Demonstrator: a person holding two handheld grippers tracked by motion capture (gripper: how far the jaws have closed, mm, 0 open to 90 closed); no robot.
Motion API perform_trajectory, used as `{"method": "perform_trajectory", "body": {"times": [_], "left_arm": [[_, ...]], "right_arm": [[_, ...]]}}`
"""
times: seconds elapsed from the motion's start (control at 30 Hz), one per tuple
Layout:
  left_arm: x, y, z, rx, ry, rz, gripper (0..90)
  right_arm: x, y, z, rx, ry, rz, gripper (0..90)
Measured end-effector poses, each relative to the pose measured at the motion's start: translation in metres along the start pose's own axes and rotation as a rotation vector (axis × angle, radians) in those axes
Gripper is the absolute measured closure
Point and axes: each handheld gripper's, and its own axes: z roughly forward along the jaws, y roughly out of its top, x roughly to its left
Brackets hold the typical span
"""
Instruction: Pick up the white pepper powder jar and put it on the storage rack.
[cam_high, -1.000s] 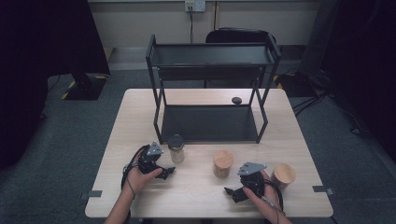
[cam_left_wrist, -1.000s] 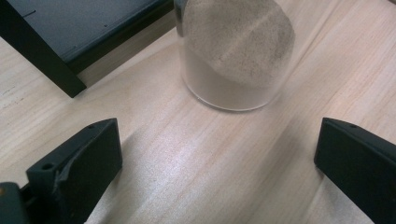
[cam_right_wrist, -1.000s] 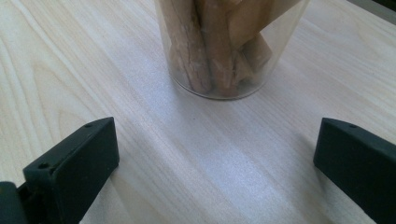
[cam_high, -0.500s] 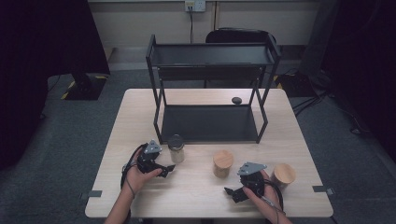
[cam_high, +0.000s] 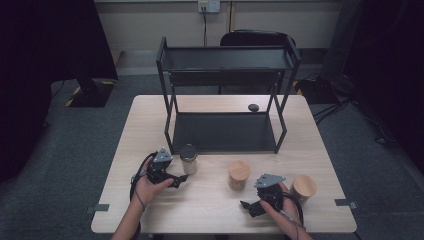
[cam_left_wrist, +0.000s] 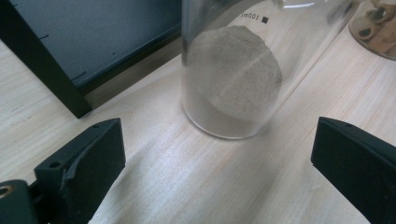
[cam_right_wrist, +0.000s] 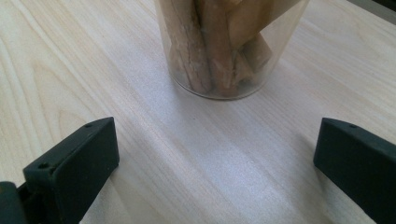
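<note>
Standing wide apart, the jaws of the left gripper (cam_left_wrist: 215, 186) grasp nothing: in the left gripper view they rise at 7 and 5 o'clock with bare desk (cam_left_wrist: 196, 177) between them, and the glass jar of grey powder (cam_left_wrist: 231, 79) stands just ahead at 12 o'clock, clear of both pads. They have just been closing a little, with nothing between them. In the high view this gripper (cam_high: 181, 179) lies in the person's left hand (cam_high: 150, 186), pointing toward 3 o'clock, with the jar (cam_high: 189, 159) just beyond its tips at about 1 o'clock.

The jaws of the right gripper (cam_right_wrist: 215, 182) are likewise released, spread wide over bare wood, and a clear jar of brown sticks (cam_right_wrist: 224, 46) stands just ahead of them at 12 o'clock, untouched. In the high view this gripper (cam_high: 247, 206) rests in the person's right hand (cam_high: 280, 207), its tips toward 9 o'clock; the wood-lidded jar (cam_high: 239, 175) stands at about 11 o'clock from them, and a second wood-lidded jar (cam_high: 304, 188) sits close at 2 o'clock from the hand.

Farther out, at 12 o'clock on the desk, a black two-tier shelf (cam_high: 227, 60) stands with its lower tray just behind the powder jar. A small dark object (cam_high: 253, 107) lies beside its rear right leg.
</note>
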Motion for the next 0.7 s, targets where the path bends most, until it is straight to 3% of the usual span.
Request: {"method": "perform_trajectory", "body": {"times": [0.7], "left_arm": [[-0.0020, 0.0050, 0.0035, -0.006, -0.027, -0.005, 2.9]], "right_arm": [[0.0000, 0.0000, 0.0000, 0.000, 0.000, 0.000, 0.0]]}}
